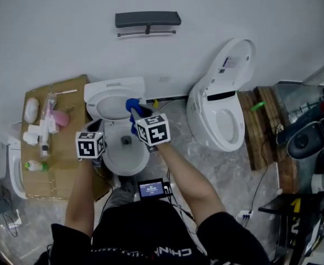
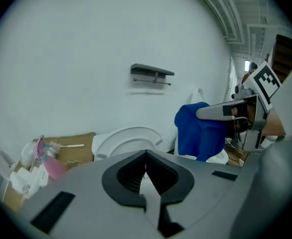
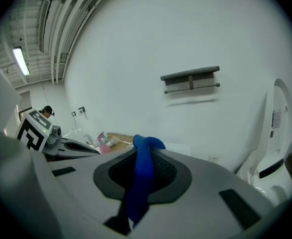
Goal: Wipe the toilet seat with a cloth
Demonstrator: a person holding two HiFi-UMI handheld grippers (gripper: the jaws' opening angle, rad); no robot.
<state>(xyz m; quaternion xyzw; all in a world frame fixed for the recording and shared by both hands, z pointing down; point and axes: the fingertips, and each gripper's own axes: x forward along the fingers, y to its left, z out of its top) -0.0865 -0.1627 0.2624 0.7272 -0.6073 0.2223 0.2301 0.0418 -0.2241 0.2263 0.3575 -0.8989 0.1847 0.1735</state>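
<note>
A small white toilet [image 1: 123, 148] stands in front of me, its seat ring [image 1: 111, 101] tipped up toward the wall. My right gripper [image 1: 135, 114] hangs over it, shut on a blue cloth [image 1: 132, 105]. In the right gripper view the blue cloth [image 3: 142, 176] is pinched between the jaws of the right gripper [image 3: 144, 152] and trails down. My left gripper [image 2: 146, 154] is shut with nothing in it, and its marker cube [image 1: 90, 144] sits left of the bowl. From the left gripper view the seat ring [image 2: 128, 137] lies ahead and the blue cloth [image 2: 200, 131] hangs at the right.
A cardboard sheet [image 1: 68, 93] with bottles and brushes lies left of the toilet. A second, larger toilet [image 1: 220, 112] with its lid up stands to the right, with wooden boards [image 1: 260, 127] beyond it. A dark shelf [image 1: 148, 20] with a rail is fixed on the wall.
</note>
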